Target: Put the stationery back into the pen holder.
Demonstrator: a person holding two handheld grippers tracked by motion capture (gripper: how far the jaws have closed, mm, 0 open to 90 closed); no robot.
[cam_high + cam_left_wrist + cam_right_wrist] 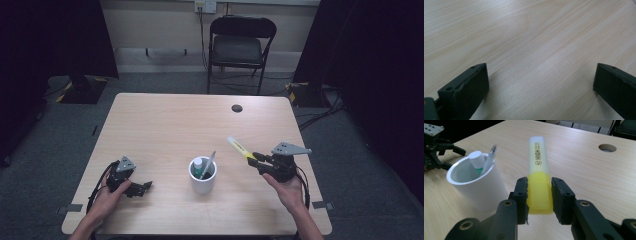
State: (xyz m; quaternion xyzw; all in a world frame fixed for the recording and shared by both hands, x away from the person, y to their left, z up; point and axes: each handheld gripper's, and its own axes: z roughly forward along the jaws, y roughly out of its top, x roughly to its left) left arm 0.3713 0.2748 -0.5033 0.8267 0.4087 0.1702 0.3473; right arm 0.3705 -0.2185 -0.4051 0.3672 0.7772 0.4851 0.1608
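- Highlighter [539, 178]: centre of the right gripper view, lower end hidden between the jaws; right gripper [539, 197] clamped on its yellow body.
- Left gripper [541, 82]: jaws wide apart, nothing between them, lower frame, cut off at the bottom edge.

Left tongs [145, 187] gape wide; right tongs [254, 159] are clamped.

Bare wood of the table [165, 125] lies open on every side of the white cup [202, 180], the one obstacle between the left gripper [146, 187] and the highlighter-clamping right gripper [254, 159], pens [207, 165] poking above its rim.
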